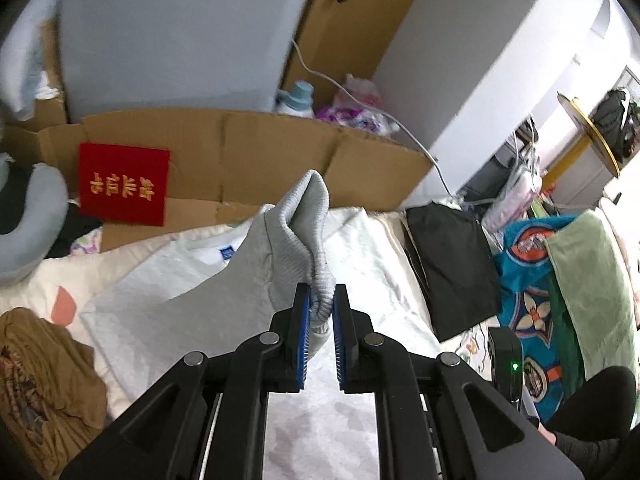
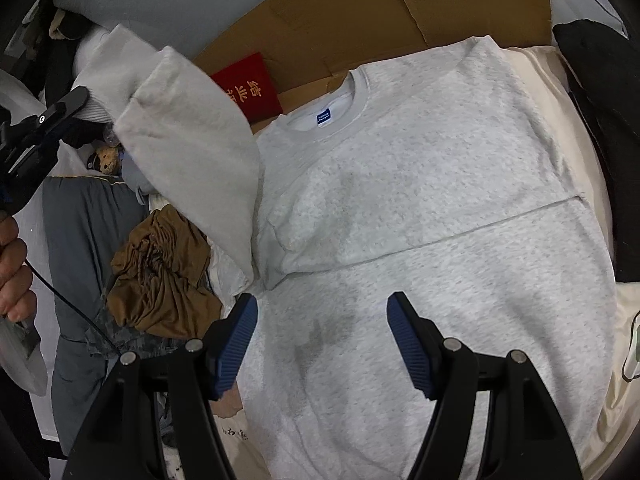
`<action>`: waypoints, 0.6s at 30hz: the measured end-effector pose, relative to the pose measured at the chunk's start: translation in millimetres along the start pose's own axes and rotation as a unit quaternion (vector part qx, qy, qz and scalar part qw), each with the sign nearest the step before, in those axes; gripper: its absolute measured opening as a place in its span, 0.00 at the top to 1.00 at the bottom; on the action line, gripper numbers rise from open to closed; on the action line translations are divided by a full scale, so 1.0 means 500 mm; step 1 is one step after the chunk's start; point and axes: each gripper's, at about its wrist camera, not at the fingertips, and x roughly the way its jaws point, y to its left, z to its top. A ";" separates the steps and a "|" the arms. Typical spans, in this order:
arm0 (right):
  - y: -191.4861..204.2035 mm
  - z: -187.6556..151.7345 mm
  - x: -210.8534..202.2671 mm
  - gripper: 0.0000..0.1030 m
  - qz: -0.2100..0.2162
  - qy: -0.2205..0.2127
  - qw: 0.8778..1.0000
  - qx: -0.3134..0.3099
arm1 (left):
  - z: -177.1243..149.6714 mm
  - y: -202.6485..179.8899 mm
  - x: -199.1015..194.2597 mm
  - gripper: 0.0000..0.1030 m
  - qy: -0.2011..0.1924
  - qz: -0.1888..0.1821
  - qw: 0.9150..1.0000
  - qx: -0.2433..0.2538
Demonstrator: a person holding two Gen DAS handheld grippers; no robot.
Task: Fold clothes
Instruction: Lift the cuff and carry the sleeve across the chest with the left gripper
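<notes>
Clamped on the ribbed cuff (image 1: 316, 276) of a pale grey sweatshirt (image 1: 192, 300), the left gripper (image 1: 321, 304) shows in the left wrist view with its blue pads nearly together and the knit bunched between them. From the pads the sleeve rises toward twelve o'clock, then falls away toward eight o'clock onto the body of the garment spread over a cream bed cover (image 1: 36, 284). A red booklet (image 1: 124, 184) leans on flattened cardboard (image 1: 256, 152) at ten o'clock, a crumpled brown garment (image 1: 44, 364) lies at eight o'clock, and a folded black cloth (image 1: 452, 268) rests at three o'clock.

In the right wrist view, the right gripper (image 2: 322, 320) hangs with its jaws wide apart and nothing between them, above the lower chest of the sweatshirt (image 2: 420, 200), which lies flat with its collar (image 2: 352, 100) toward twelve o'clock. The lifted sleeve (image 2: 192, 140) stands up at ten o'clock, its far end running to the left gripper (image 2: 78, 100) at the picture's nine o'clock edge, where a hand (image 2: 12, 276) grips the handle. The brown garment (image 2: 160, 276) sits at eight o'clock, just beside the sweatshirt's edge.
</notes>
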 end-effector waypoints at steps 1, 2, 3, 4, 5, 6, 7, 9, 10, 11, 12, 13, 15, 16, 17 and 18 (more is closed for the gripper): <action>-0.002 0.000 0.001 0.36 -0.001 0.000 1.000 0.000 | -0.004 -0.004 0.011 0.91 0.006 -0.003 1.000 0.002; -0.003 0.000 0.002 0.36 -0.003 0.001 1.000 0.001 | -0.008 -0.009 0.022 0.91 0.013 -0.007 1.000 0.003; -0.006 0.000 0.002 0.36 -0.004 0.001 1.000 0.003 | -0.012 -0.013 0.034 0.91 0.019 -0.011 1.000 0.004; -0.008 0.000 0.002 0.36 -0.005 0.000 1.000 0.004 | -0.017 -0.017 0.047 0.91 0.026 -0.014 1.000 0.006; -0.011 0.000 0.002 0.36 -0.006 0.000 1.000 0.006 | -0.022 -0.021 0.060 0.91 0.032 -0.016 0.999 0.008; -0.015 0.000 0.002 0.36 -0.007 -0.001 1.000 0.008 | -0.027 -0.025 0.074 0.91 0.038 -0.019 0.999 0.010; -0.018 0.000 0.002 0.36 -0.008 -0.001 1.000 0.010 | -0.033 -0.028 0.087 0.91 0.043 -0.022 0.999 0.011; -0.024 0.000 0.003 0.36 -0.011 -0.001 1.000 0.012 | -0.042 -0.028 0.111 0.91 0.052 -0.025 0.998 0.008; -0.028 0.000 0.003 0.36 -0.014 -0.002 1.000 0.013 | -0.048 -0.026 0.123 0.91 0.055 -0.025 0.998 0.004; -0.032 0.000 0.004 0.36 -0.016 -0.002 1.000 0.015 | -0.053 -0.025 0.135 0.91 0.059 -0.026 0.998 0.000; -0.038 -0.001 0.004 0.36 -0.019 -0.002 1.000 0.018 | -0.057 -0.022 0.146 0.91 0.062 -0.027 0.998 -0.004; -0.043 -0.001 0.005 0.36 -0.021 -0.002 1.000 0.021 | -0.063 -0.022 0.158 0.91 0.065 -0.030 0.997 -0.007; -0.055 -0.001 0.007 0.36 -0.026 -0.003 0.999 0.028 | -0.073 -0.024 0.180 0.91 0.070 -0.035 0.997 -0.009; -0.061 -0.001 0.009 0.36 -0.029 -0.003 0.999 0.032 | -0.079 -0.026 0.191 0.91 0.073 -0.038 0.997 -0.009; -0.067 -0.002 0.010 0.36 -0.033 -0.003 0.999 0.035 | -0.084 -0.029 0.203 0.91 0.076 -0.040 0.996 -0.009; -0.073 -0.002 0.012 0.36 -0.036 -0.003 0.999 0.039 | -0.088 -0.034 0.216 0.91 0.080 -0.042 0.996 -0.007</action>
